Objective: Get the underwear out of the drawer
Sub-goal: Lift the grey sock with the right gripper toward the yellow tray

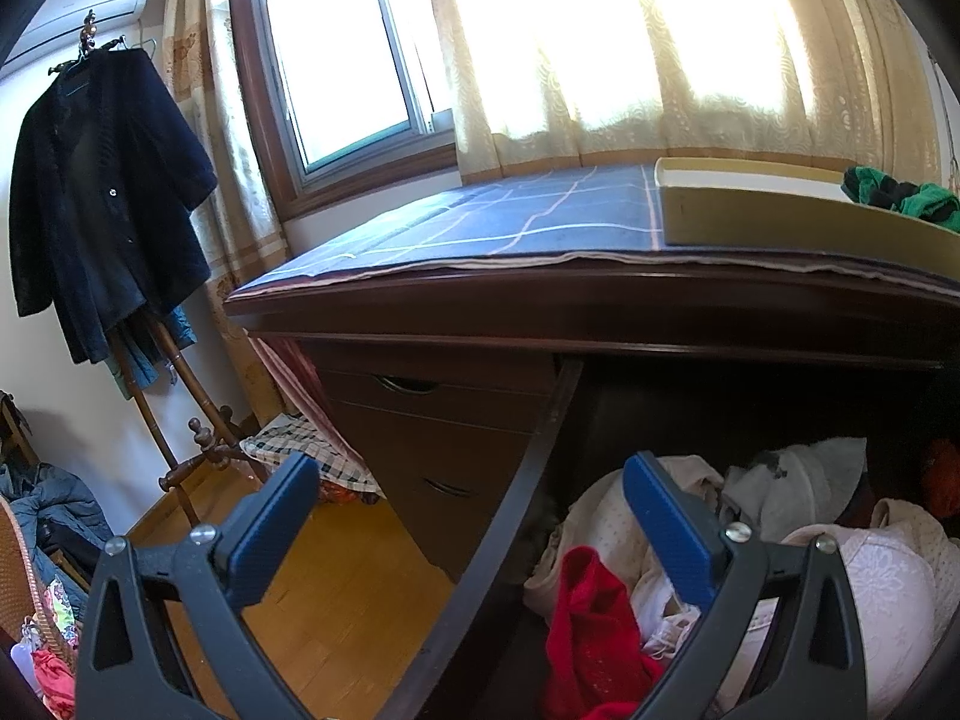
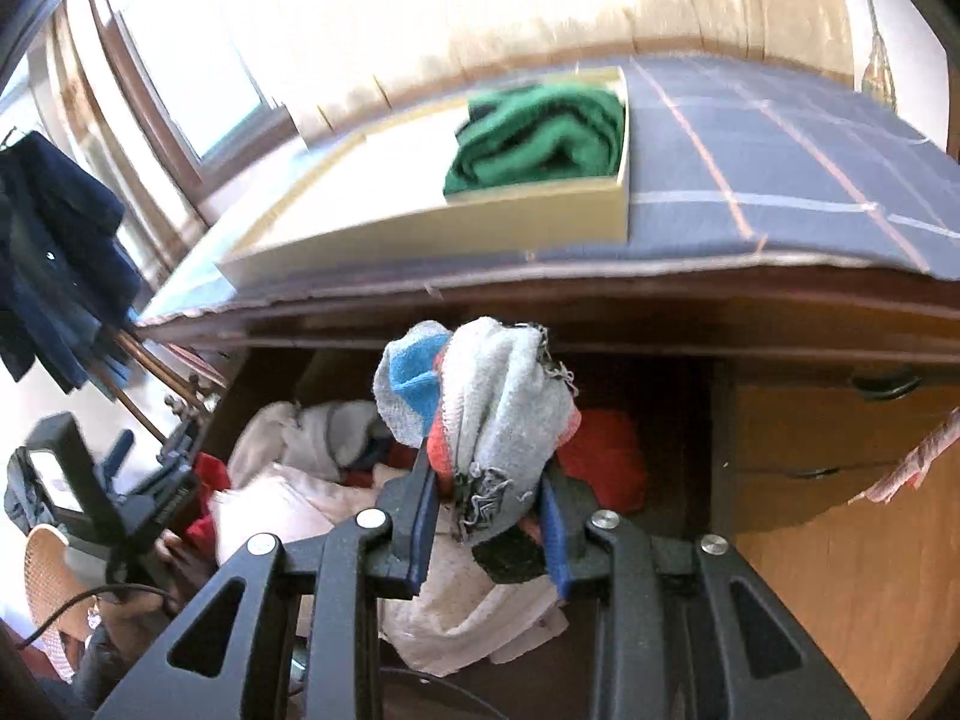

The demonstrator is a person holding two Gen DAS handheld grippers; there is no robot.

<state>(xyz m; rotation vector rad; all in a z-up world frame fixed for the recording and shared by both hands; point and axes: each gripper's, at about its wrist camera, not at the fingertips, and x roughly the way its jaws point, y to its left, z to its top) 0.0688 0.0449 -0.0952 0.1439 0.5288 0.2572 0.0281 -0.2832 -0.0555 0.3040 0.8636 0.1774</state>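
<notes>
Underwear [image 2: 486, 420]: a grey bundle with blue and orange-red patches, clamped in the right gripper [image 2: 489, 516], jaws narrowed onto the cloth, pads pressing both sides. It hangs clear above the drawer [image 2: 660, 384] pile, just below the desk's front edge, so I'd judge the lift is under way and the drop-off isn't done yet.

Left gripper [image 1: 474, 516] stands wide open with nothing between its blue pads, straddling the drawer's left wall (probably parked there to stay out of the way).

Drawer itself is pulled out under the desk [image 2: 600, 300], still full of pale, red and grey garments.

On the desk above the drawer: a shallow cream tray [image 2: 420, 228] on a blue checked cloth [image 2: 780, 168], green garment [image 2: 540, 138] already in its right end. Likely the destination, as it's the nearest open container.

No brands, labels or legible writing visible.
</notes>
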